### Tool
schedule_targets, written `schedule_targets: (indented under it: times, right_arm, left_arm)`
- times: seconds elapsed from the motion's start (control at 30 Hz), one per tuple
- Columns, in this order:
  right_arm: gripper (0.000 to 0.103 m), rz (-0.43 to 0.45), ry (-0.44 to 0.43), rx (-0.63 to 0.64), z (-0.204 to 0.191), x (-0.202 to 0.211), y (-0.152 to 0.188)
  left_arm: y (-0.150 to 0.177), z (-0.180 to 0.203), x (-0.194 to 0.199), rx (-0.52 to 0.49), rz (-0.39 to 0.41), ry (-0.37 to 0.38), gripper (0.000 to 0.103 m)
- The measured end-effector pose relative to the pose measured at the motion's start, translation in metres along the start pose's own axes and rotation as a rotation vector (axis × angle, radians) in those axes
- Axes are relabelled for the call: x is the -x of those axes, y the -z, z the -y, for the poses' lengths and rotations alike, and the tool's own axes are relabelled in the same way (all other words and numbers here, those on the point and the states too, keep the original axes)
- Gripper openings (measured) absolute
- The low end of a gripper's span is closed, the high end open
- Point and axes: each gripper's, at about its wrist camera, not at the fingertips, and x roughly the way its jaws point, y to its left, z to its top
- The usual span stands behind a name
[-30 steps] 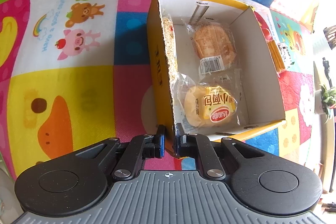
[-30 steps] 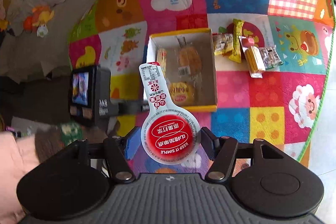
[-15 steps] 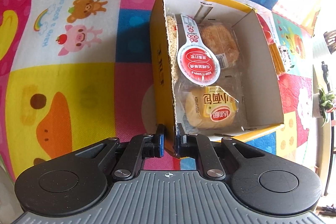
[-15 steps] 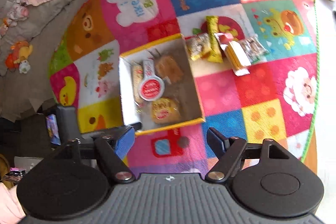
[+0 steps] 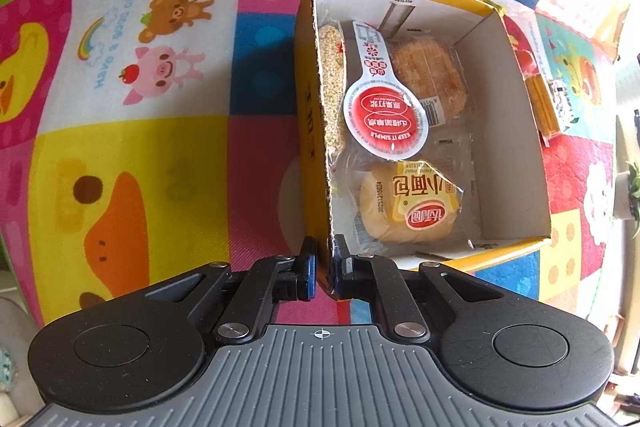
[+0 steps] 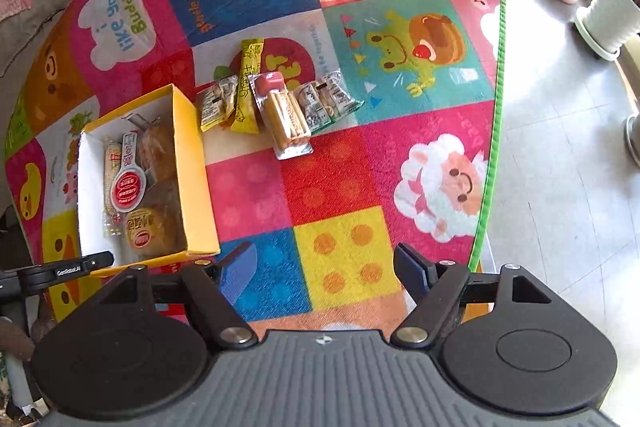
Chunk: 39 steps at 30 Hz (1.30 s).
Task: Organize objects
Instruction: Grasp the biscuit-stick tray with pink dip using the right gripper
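Left gripper point(image 5: 323, 259) clamped on box point(image 5: 316, 131) wall. Right gripper point(image 6: 320, 273) apart, empty, nearer the loose snacks point(image 6: 276, 103), which lie far of it, just right of the box, long axes mostly near-far.

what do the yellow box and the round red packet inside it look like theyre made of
Box: looks like cardboard, yellow printed outside, matte white inside, with a ragged torn top edge. Red packet: apparently glossy plastic film, judging by glare and a sealed clear rim.
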Motion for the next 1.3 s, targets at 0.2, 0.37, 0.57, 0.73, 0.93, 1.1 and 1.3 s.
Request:
schedule_targets:
  times: [0.2,0.37,0.57,0.73,0.93,1.1,1.3]
  right_arm:
    - [0.075,-0.024,-0.073,0.090,0.004,-0.046,-0.040]
    - [0.060,-0.060,-0.138,0.071,0.002,-0.091,-0.080]
    - [0.056,-0.099,-0.144,0.136,-0.024,-0.136,-0.115]
    - [0.051,-0.148,-0.120,0.195,-0.042,-0.167,-0.120]
    - [0.030,-0.189,-0.096,0.229,-0.037,-0.167,-0.098]
    - [0.030,-0.235,-0.124,0.223,-0.019,-0.158,-0.063]
    - [0.032,-0.206,-0.110,0.285,-0.011,-0.150,-0.034]
  left_arm:
    - [-0.003,0.006,-0.001,0.019,-0.014,-0.048,0.010]
    - [-0.005,0.008,-0.001,0.044,-0.016,-0.078,0.010]
    - [-0.010,0.008,-0.001,0.107,-0.002,-0.089,0.010]
    - [-0.015,0.009,-0.002,0.137,0.011,-0.094,0.009]
    - [-0.022,0.013,-0.006,0.138,0.011,-0.116,0.009]
    - [-0.033,0.019,-0.009,0.107,0.016,-0.121,0.009]
    - [-0.040,0.027,-0.011,0.075,0.022,-0.133,0.009]
